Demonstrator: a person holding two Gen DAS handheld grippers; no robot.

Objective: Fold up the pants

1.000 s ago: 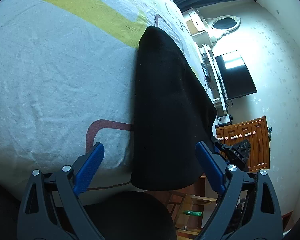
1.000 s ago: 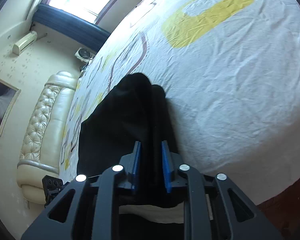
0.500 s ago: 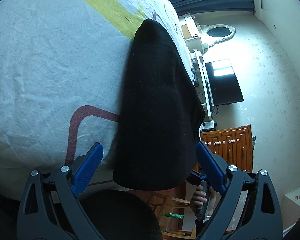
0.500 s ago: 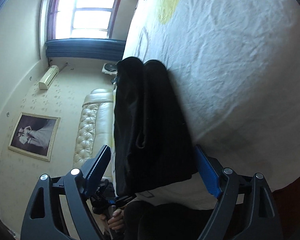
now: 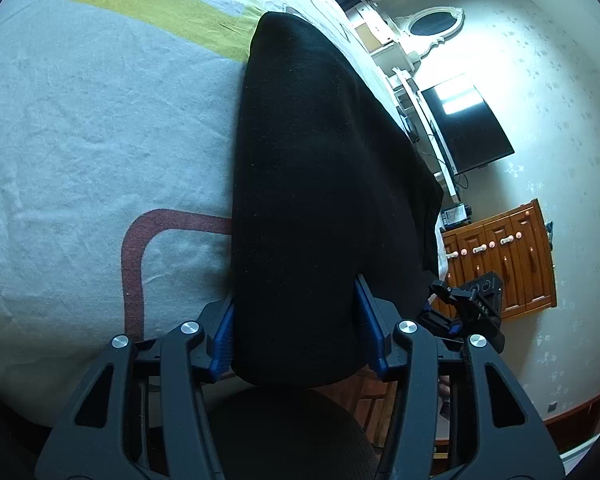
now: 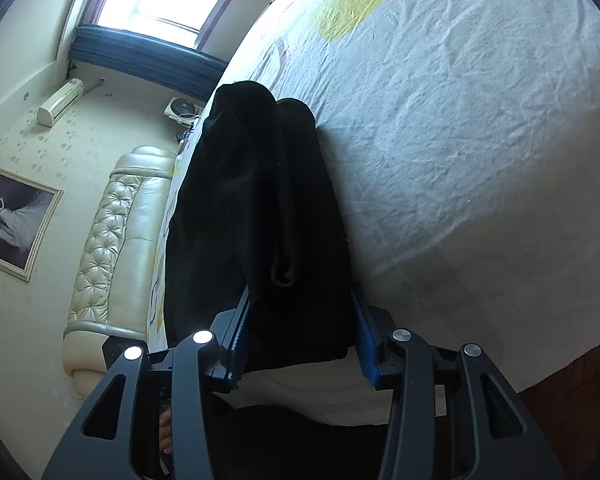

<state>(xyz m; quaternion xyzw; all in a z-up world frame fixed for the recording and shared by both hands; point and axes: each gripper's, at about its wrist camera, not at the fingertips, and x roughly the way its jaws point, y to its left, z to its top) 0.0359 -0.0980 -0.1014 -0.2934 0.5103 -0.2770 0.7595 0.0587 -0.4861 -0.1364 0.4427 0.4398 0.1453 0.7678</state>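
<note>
Black pants (image 5: 324, 184) on the bed (image 5: 92, 128) — left gripper (image 5: 296, 328) and right gripper (image 6: 300, 332) jaws, just closing, grip the near edge; TV (image 5: 466, 128), dresser (image 5: 508, 256) right.

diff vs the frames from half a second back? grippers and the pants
Both grippers' jaws have just been closing: the left gripper and right gripper now clamp the near edge of the black pants, where half a second ago they stood wide. Pants unmoved on the bed sheet.

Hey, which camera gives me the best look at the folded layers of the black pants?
The right wrist view. There the black pants show two stacked layers with a rolled edge between them, lying on the bed sheet. The left wrist view shows the pants only as one smooth dark surface, no layers visible.
</note>
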